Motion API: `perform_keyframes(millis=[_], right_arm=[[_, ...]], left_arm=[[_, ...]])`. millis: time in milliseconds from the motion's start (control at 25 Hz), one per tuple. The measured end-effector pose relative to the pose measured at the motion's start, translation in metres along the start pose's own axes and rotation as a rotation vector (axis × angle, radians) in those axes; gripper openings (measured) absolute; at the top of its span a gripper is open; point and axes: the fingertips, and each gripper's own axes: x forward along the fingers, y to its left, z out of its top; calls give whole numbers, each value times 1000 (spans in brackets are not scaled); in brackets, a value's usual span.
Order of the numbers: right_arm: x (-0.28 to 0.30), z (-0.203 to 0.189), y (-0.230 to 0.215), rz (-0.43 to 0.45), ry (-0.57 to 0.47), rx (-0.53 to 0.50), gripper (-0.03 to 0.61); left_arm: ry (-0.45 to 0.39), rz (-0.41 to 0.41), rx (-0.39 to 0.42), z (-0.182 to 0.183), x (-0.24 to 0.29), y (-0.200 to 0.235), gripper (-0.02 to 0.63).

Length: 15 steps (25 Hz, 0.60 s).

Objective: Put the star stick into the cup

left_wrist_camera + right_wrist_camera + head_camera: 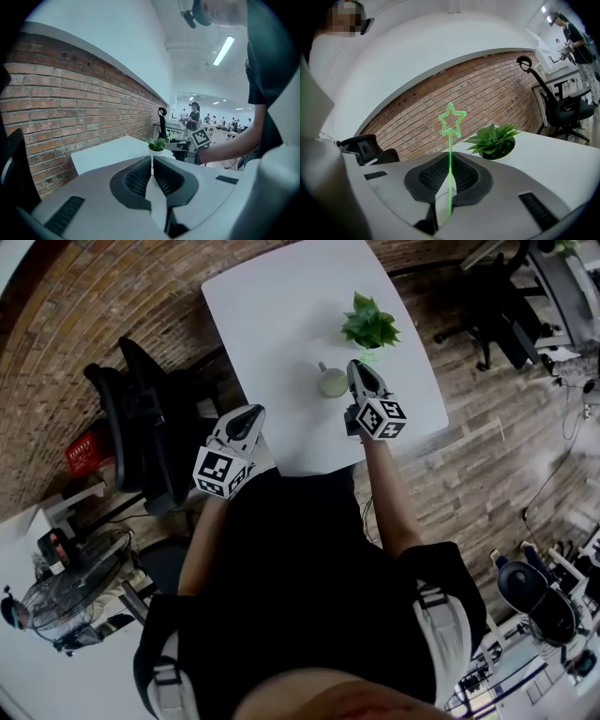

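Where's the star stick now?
The star stick stands pinched in the right gripper, star up, left of the potted plant in that gripper's view. In the head view that gripper is by the cup.

Person: black short-sleeved top (309, 568), white shoulder straps (441, 634) with black buckles. Left tongs (253, 412), right tongs (357, 367): white shells, black ribbed pads (137, 177), black-and-white marker cubes (217, 472).

Even bright indoor light, ceiling strip light (226, 50) glowing, strong fisheye bending, dark vignetted corners
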Motion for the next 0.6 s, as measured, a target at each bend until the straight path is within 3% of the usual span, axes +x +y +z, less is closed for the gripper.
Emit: perform_keyframes(millis=[600], right_arm=[[5, -24, -31, -58, 9, 102, 12]], left_arm=[[3, 13, -6, 1, 2, 9, 31]])
